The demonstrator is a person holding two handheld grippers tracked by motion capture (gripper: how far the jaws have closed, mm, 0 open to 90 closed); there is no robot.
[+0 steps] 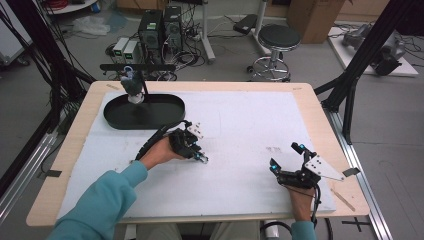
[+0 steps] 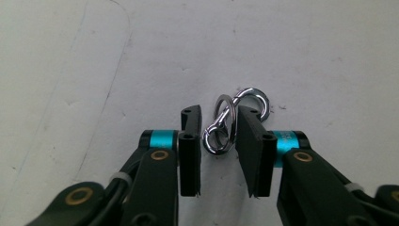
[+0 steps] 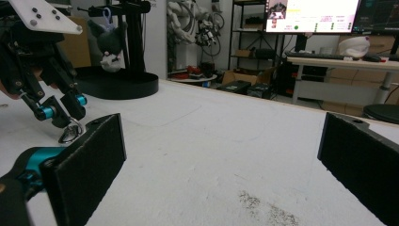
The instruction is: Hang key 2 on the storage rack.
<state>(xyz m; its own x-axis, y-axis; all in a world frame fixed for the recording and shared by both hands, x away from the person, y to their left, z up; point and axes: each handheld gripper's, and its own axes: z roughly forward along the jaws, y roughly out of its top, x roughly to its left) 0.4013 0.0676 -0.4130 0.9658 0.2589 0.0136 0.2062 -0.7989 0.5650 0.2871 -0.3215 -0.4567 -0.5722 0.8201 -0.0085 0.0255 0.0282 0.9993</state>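
Tray, black and oval, is sitting at the far left of the white-covered table, with a small plush toy hanging above it from a black stand, apparently by a ring. Left tongs are pointing down at the table near the tray, their jaws narrowed around a chrome snap hook with a key ring lying flat on the cover. The right pad is touching the metal while the left pad is standing just clear, so the grip is judged not yet firm. Right tongs are resting wide apart near the right edge, holding nothing, probably waiting to assist.
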